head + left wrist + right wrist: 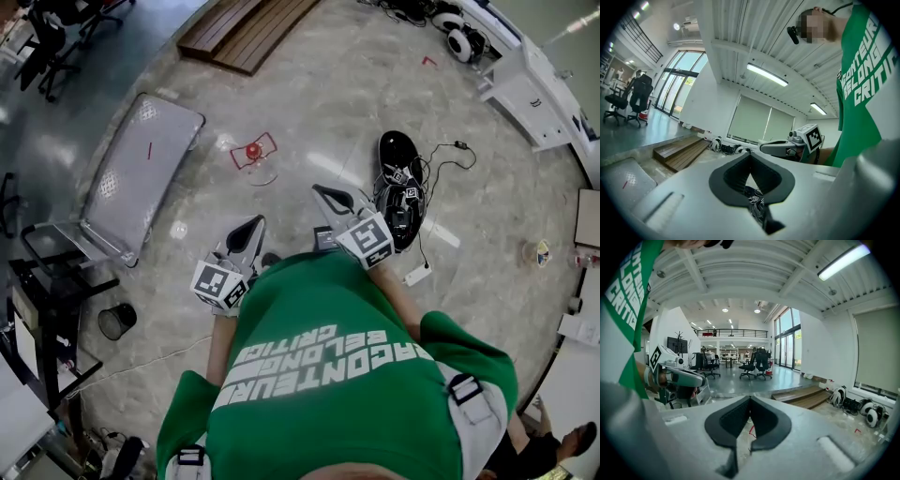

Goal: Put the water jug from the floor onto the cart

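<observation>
Head view. Steeply down on a green shirt (328, 375) filling the lower centre. Just above it, left of centre, the left hand-held gripper (251, 225): clenched, jaws together, empty. To its right, at centre, the right hand-held gripper (328, 195): likewise clenched and empty, marker cube (367, 239) toward the shirt. Both held over the floor (319, 103), a little apart from each other. Higher in the frame, the water jug (252, 151), red cap upward, standing on the floor inside a square of red tape (273, 141), well apart from both grippers. At upper left, the cart (141, 173), a flat grey platform, handle end toward lower left, jug off to its right and not touching. Right of centre, a black shell-shaped object (398, 155) with cables (441, 159). At lower left, a small black bin (117, 321). At the top, a wooden step (248, 28).

Left gripper view. Jaws pressed tip to tip at lower centre, nothing gripped. Beyond them, right of centre, the right hand-held gripper with its cube. Wooden step at left of centre, office chairs (628, 101) at far left.

Right gripper view. Jaws shut together, nothing between. Below the tips, a bit of red tape on the floor. Left hand-held gripper near the left edge, office chairs at centre back, wooden step right of centre. Jug not to be made out here.
</observation>
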### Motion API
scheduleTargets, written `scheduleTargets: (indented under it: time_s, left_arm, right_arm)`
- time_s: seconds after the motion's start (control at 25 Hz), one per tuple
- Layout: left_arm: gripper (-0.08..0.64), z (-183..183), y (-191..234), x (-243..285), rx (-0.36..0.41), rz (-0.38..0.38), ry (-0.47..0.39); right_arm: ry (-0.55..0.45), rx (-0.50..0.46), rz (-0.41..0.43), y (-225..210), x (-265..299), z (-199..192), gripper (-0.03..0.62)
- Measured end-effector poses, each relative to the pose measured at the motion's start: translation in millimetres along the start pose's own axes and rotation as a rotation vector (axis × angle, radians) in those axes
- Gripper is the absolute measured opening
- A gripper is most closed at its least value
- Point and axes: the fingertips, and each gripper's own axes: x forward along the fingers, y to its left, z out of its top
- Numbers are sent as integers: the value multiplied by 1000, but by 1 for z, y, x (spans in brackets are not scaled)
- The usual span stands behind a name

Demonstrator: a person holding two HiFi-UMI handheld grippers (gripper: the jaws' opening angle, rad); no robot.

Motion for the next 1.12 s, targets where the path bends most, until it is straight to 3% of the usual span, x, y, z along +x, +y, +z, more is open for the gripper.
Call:
scheduleTargets:
  time_s: [1.12]
  left_arm:
    - [15,-9,10,-36,2,-115,15]
  right_arm:
    - [45,6,-141,43,-13,-10,-8]
